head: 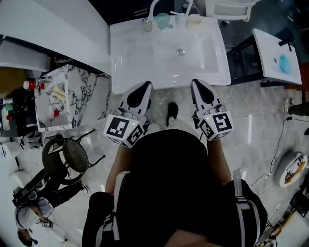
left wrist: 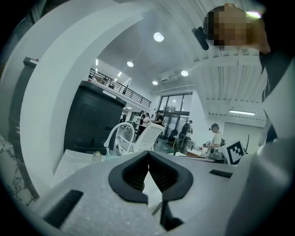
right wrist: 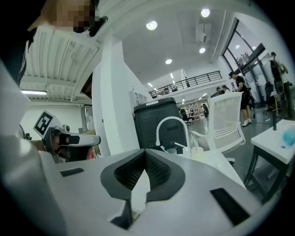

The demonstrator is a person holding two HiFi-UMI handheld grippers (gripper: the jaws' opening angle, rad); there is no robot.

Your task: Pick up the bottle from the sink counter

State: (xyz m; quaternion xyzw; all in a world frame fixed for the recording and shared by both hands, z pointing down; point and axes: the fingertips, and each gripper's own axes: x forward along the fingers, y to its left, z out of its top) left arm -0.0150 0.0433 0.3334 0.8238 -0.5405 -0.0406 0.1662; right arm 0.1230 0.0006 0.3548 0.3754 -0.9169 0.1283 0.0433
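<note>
The white sink counter (head: 125,62) lies ahead of me. Along its back edge, by the faucet (head: 153,7), stand a small bottle (head: 147,24), a teal cup (head: 162,20) and a pale container (head: 194,19). My left gripper (head: 146,87) and right gripper (head: 197,83) hover side by side just short of the counter's front edge, both shut and holding nothing. The left gripper view has the shut jaws (left wrist: 148,160) low in front, with the bottle (left wrist: 97,155) small and far beyond. In the right gripper view the jaws (right wrist: 144,161) also meet, with the faucet (right wrist: 170,131) behind.
A marble shelf unit (head: 63,96) with small items stands to the left of the sink. A black round stool (head: 65,154) is at lower left. A white side table (head: 277,53) on a black frame stands to the right. A white chair (right wrist: 228,117) is behind the sink.
</note>
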